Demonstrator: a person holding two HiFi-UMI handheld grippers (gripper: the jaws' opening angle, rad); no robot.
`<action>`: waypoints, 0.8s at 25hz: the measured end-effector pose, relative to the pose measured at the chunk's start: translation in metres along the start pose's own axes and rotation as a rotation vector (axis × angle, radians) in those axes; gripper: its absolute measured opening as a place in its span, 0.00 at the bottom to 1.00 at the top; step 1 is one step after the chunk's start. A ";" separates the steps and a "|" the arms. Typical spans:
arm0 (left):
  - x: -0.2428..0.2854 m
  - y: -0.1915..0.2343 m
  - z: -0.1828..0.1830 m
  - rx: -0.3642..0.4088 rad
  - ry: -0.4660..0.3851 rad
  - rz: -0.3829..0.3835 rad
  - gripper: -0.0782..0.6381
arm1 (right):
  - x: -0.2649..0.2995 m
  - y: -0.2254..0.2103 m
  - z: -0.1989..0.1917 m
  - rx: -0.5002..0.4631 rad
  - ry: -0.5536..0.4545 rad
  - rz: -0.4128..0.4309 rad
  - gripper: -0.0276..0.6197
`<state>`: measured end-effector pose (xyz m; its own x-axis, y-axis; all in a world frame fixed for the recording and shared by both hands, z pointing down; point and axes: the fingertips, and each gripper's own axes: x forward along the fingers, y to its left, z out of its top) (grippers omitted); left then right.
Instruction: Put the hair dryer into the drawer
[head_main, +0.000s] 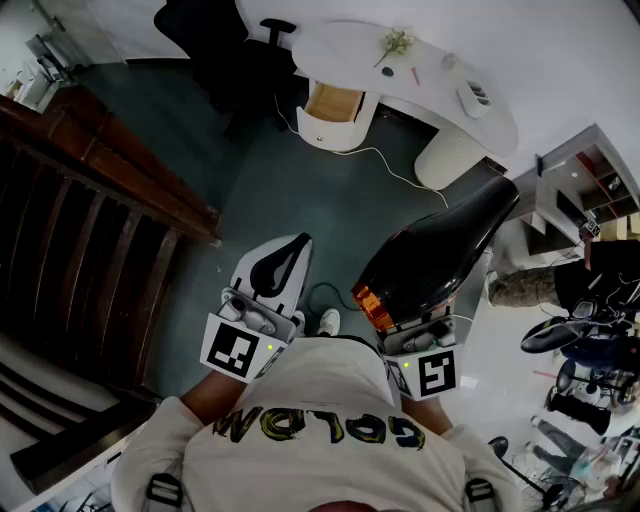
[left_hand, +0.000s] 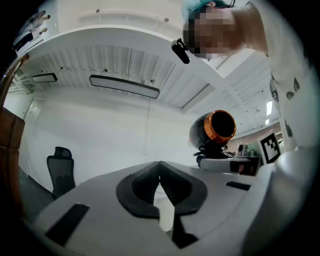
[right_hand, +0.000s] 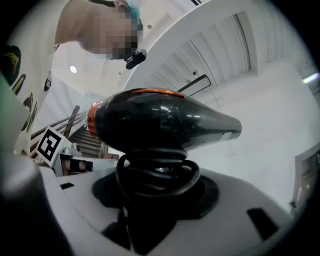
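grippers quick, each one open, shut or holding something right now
left gripper: closed, nothing between the jaws
right gripper: closed on the hair dryer, at its cord-wrapped handle

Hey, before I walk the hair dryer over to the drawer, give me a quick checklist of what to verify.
1. Hair dryer gripped: ok, right gripper shut on its handle.
2. Cord tidy: ok, coiled round the handle.
3. Drawer open: ok, pulled out of the desk.
4. Left gripper free: ok, shut and empty.
5. Floor path: not ok, a cable lies before the desk.
6. Room in the drawer: cannot tell from here.
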<state>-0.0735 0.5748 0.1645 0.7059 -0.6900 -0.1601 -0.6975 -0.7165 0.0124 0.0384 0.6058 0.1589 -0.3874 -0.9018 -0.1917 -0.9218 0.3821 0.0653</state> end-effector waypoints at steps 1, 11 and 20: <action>0.003 -0.004 0.000 0.001 -0.003 0.001 0.13 | -0.002 -0.004 0.000 -0.002 -0.002 -0.001 0.42; 0.049 -0.040 -0.012 0.018 -0.007 0.012 0.13 | -0.018 -0.053 -0.006 0.014 -0.017 0.026 0.43; 0.084 -0.020 -0.026 0.001 0.028 0.042 0.13 | 0.023 -0.080 -0.026 0.044 0.007 0.060 0.43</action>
<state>0.0031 0.5283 0.1765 0.6793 -0.7220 -0.1316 -0.7266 -0.6868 0.0174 0.1029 0.5492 0.1744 -0.4426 -0.8781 -0.1817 -0.8953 0.4443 0.0331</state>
